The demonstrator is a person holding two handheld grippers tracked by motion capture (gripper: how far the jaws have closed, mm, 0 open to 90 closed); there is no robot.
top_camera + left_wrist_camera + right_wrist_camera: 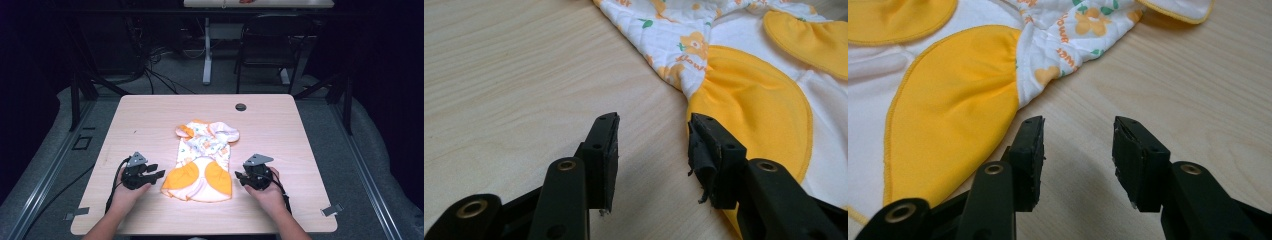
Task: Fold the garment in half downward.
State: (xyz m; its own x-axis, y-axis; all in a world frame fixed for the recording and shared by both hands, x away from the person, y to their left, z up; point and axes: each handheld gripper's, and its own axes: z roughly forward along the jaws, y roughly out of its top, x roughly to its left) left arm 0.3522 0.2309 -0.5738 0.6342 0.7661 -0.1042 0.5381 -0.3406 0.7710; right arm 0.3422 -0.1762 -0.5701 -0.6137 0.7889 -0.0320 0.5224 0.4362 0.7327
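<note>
Orange-white baby garment [202, 160] flat between tongs | left tongs [156, 171] agape, empty | right tongs [239, 176] agape, empty

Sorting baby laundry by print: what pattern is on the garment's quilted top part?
White with orange flowers and green leaves on the garment, clearest in the left gripper view.

Dark rm, grey floor [190, 75], chair [265, 45]

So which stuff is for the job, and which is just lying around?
For the job:
baby outfit, spread flat on the table
left gripper, open beside it
right gripper, open beside it

Just lying about:
chair behind the table
cables on the floor
tape bits at the table's near corners
</note>
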